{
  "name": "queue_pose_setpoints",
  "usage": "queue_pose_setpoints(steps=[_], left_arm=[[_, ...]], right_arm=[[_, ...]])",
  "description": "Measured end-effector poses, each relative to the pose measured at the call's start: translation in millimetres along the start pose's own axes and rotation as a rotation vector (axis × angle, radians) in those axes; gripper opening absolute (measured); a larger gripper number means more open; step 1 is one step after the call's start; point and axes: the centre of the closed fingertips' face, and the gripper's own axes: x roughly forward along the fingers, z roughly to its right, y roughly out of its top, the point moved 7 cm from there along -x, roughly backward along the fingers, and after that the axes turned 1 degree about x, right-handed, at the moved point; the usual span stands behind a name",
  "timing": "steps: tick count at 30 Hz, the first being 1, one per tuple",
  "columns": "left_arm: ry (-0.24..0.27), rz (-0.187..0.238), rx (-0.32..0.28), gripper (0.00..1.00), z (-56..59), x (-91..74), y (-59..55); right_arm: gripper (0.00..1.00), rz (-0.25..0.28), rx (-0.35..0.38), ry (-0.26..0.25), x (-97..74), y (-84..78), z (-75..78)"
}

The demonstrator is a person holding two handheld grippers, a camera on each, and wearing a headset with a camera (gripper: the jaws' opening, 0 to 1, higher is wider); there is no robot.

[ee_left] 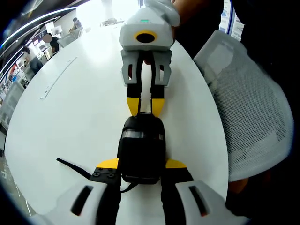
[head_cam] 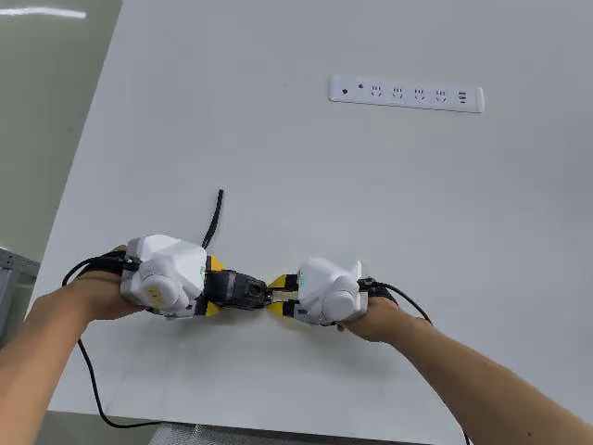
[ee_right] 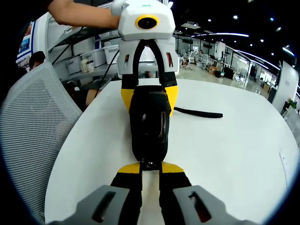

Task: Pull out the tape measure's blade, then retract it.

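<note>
A black tape measure (head_cam: 243, 289) hovers just above the white table (head_cam: 306, 167) near its front edge. My left gripper (head_cam: 215, 287) is shut on its case, with yellow fingertips on both sides of the case (ee_left: 140, 145). Facing it, my right gripper (head_cam: 277, 294) is shut on the blade's end hook (ee_right: 150, 165) at the mouth of the case (ee_right: 149, 124). Almost no blade shows between the case and the right gripper's jaws. A black wrist strap (head_cam: 215, 218) trails from the case across the table.
A white power strip (head_cam: 406, 94) lies at the far right of the table. A grey mesh chair (ee_left: 243, 117) stands close beside the table's front edge. Black cables (head_cam: 88, 371) hang from the grippers over that edge.
</note>
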Motion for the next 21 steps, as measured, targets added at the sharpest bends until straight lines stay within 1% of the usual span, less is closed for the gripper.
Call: queue_pose_setpoints(steps=[5, 13, 21], left_arm=[[0.0, -0.001, 0.0, 0.29, 0.4, -0.7, 0.9], [0.0, -0.003, -0.001, 0.29, 0.6, -0.9, -0.9], [-0.001, -0.009, 0.005, 0.29, 2.3, -2.7, 2.2]], right_arm=[[0.1, -0.005, -0.006, -0.002, 2.2, -3.3, 0.5], [0.1, -0.005, -0.012, -0.003, 3.0, -5.1, 0.0], [0.1, -0.008, -0.022, 0.002, 2.2, -4.7, -2.2]])
